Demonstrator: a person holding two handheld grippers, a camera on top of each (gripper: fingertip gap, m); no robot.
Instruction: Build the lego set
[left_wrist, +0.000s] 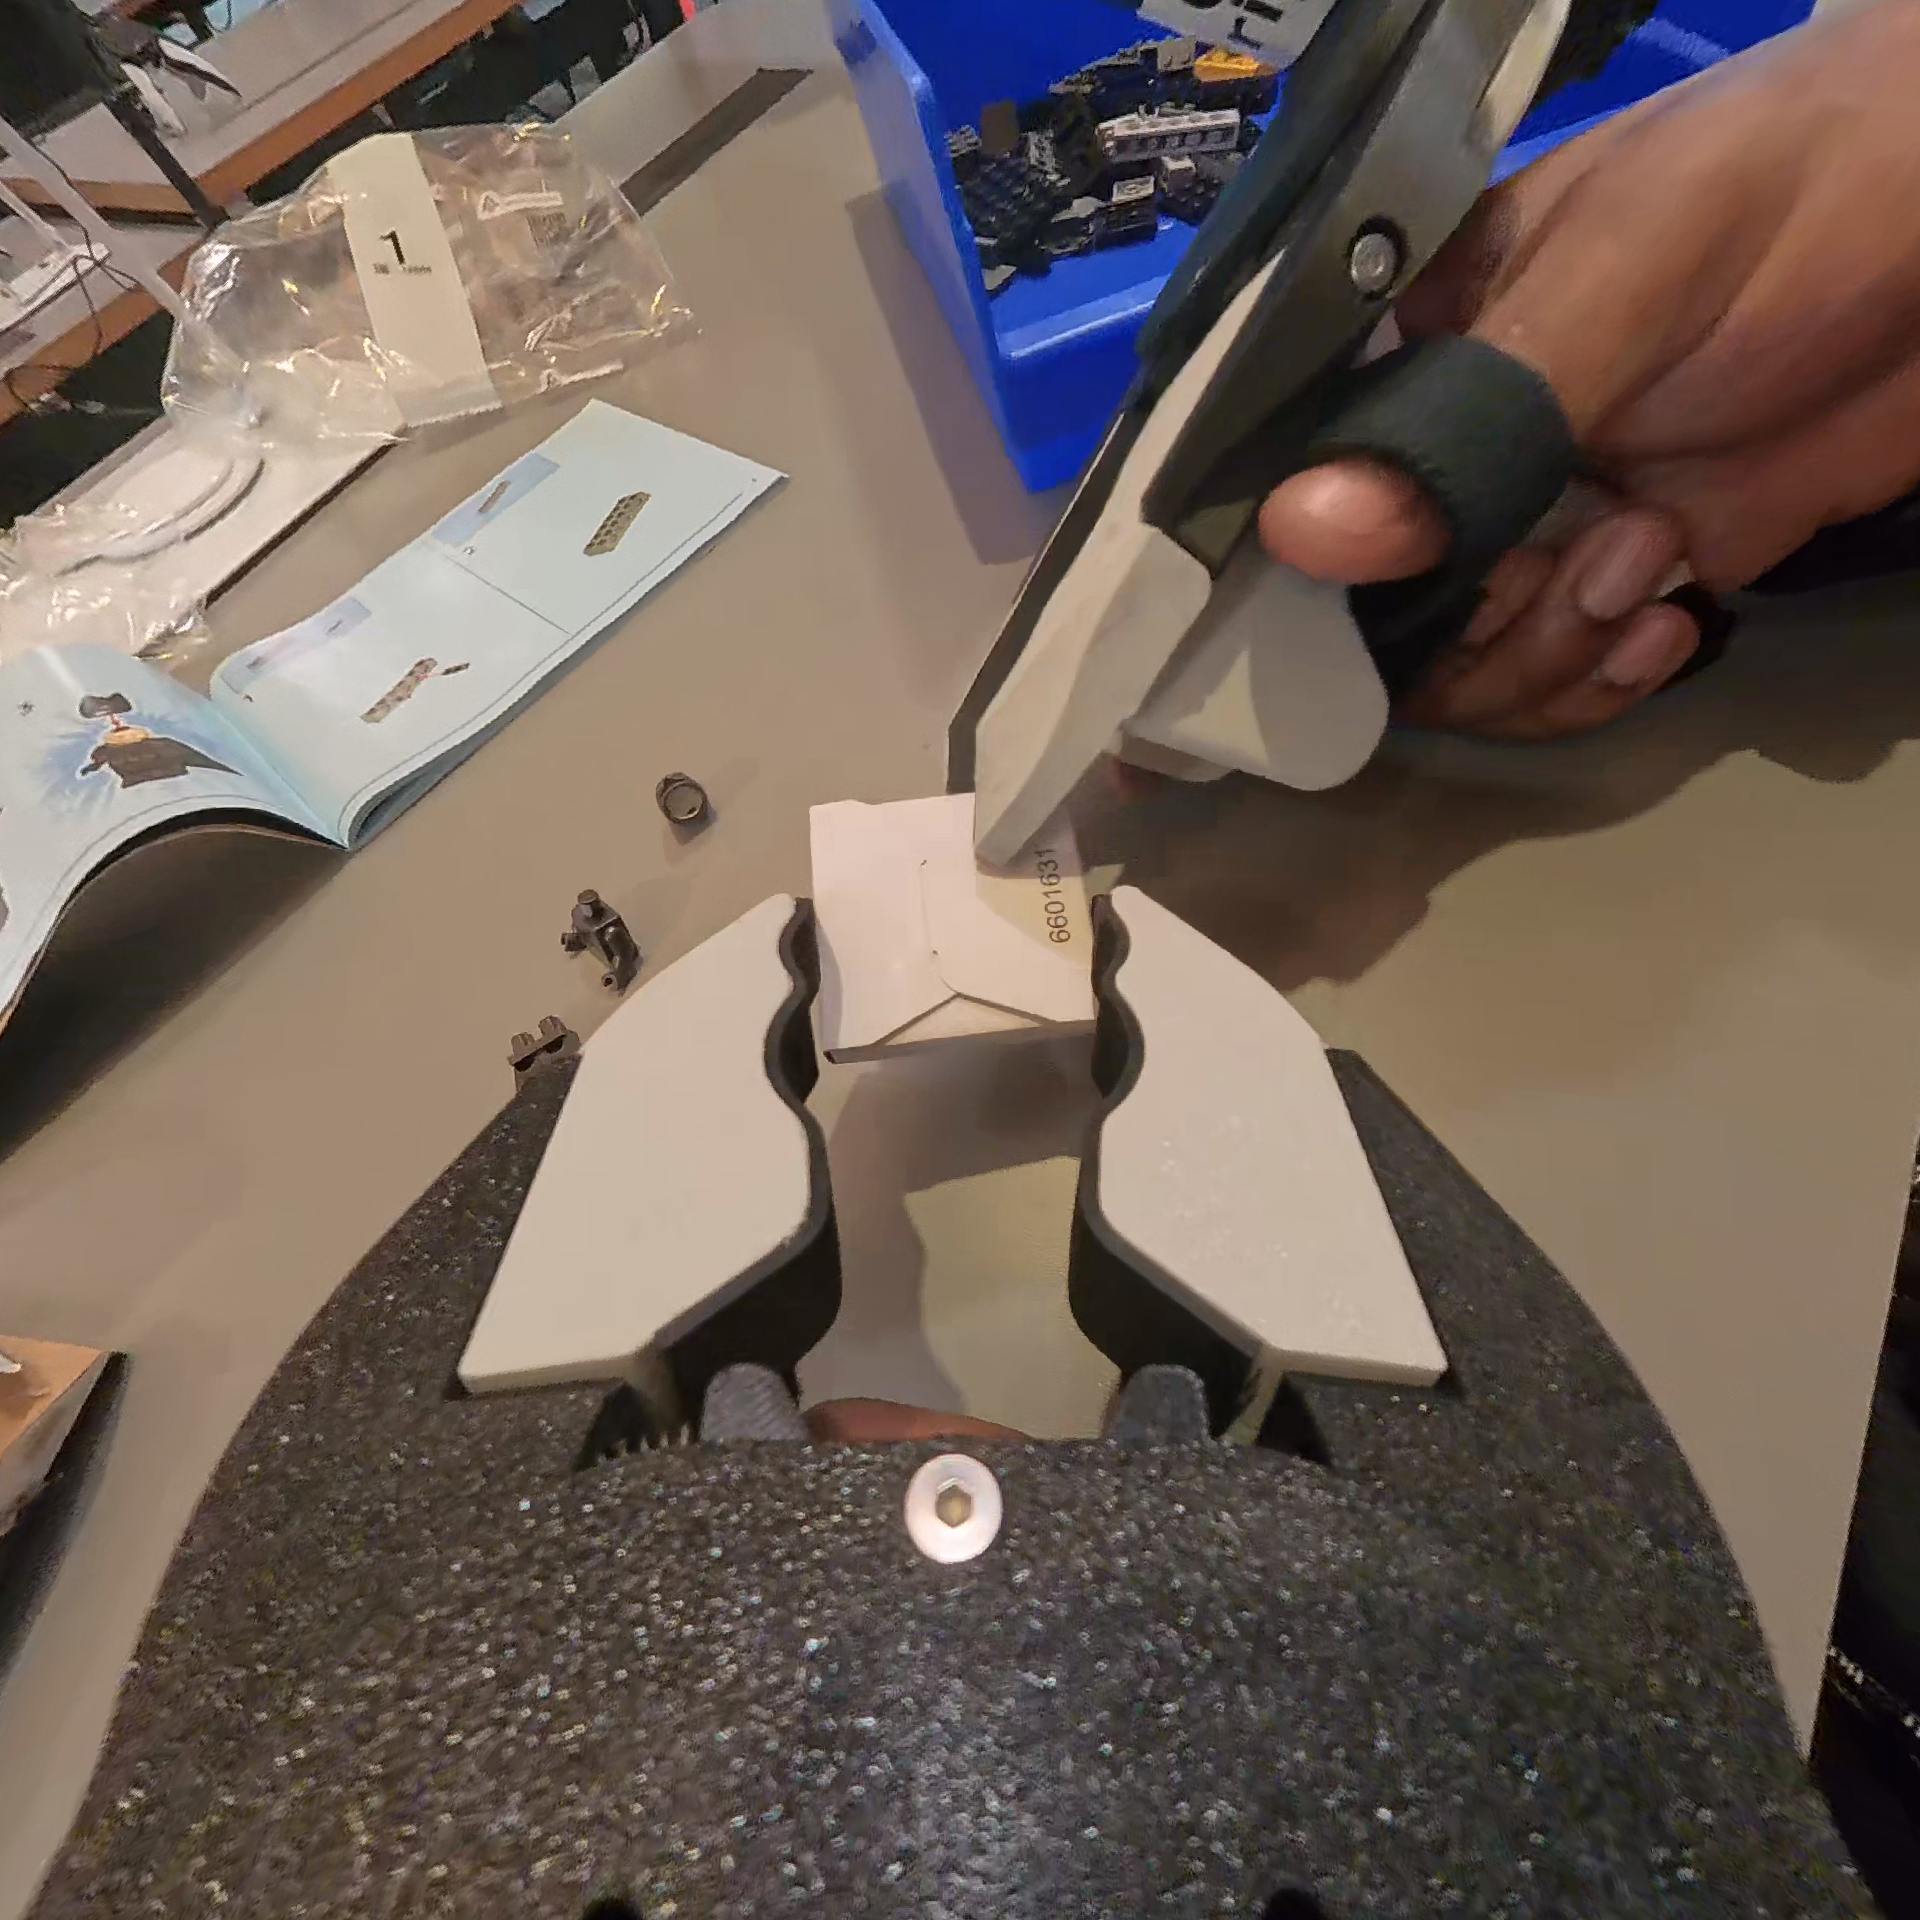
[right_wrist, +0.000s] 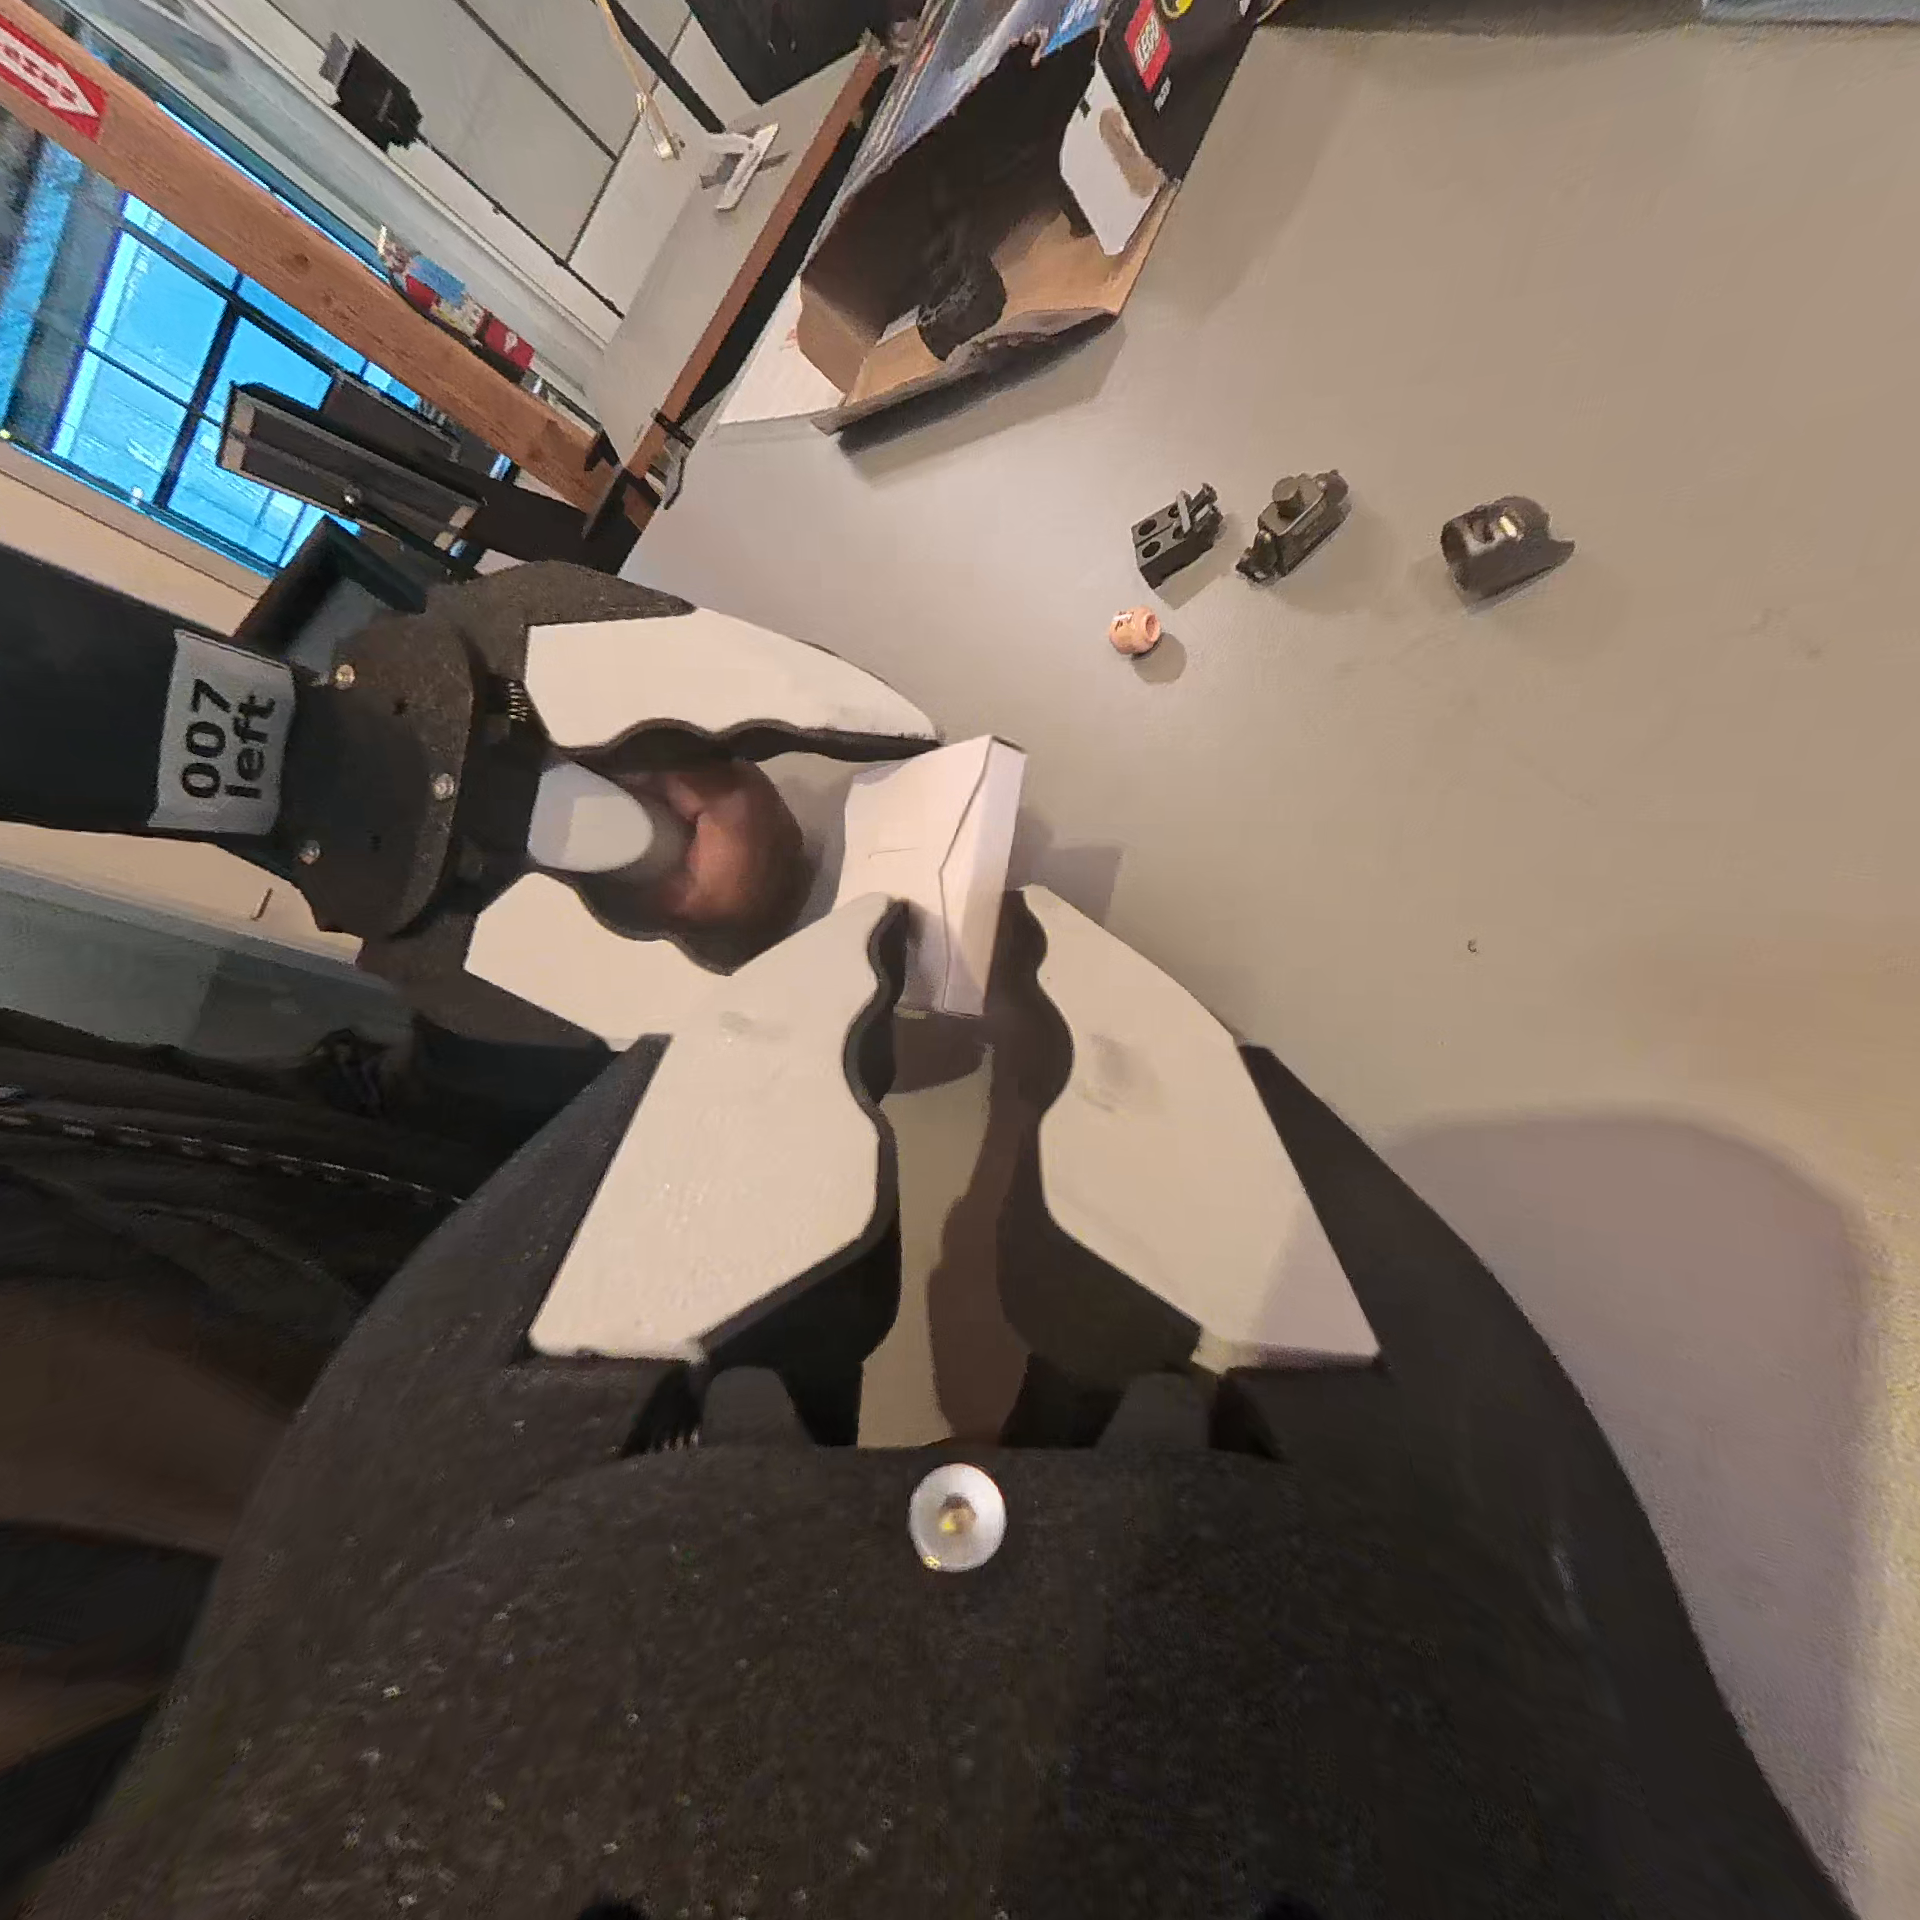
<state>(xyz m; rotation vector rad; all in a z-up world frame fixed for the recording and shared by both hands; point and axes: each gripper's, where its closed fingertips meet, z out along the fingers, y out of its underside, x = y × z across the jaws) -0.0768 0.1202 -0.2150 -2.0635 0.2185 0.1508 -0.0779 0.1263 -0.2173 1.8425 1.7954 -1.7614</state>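
Observation:
A small white cardboard box (left_wrist: 914, 935) sits across the jaws of my left gripper (left_wrist: 951, 904). Both pads press on its side edges and hold it a little above the grey table (left_wrist: 1455, 1039). My right gripper (right_wrist: 954, 904) comes in from the right and is shut on the thin far end of the same box (right_wrist: 966, 883), with a pad on each flat face. In the left wrist view its upper fingertip (left_wrist: 1013, 821) lies on the box's top face, and a hand (left_wrist: 1610, 468) holds it. The left gripper's upper finger (right_wrist: 727, 686) touches the box's edge.
A blue bin (left_wrist: 1039, 343) of dark bricks stands behind. An open instruction booklet (left_wrist: 416, 644) and clear plastic bags (left_wrist: 416, 270) lie to the left. Small dark pieces (left_wrist: 686, 800) (right_wrist: 1294, 525) and a tan toy head (right_wrist: 1135, 629) lie loose. An open cardboard carton (right_wrist: 987, 312) stands farther off. Both grippers' tips are close together, under 4 cm apart.

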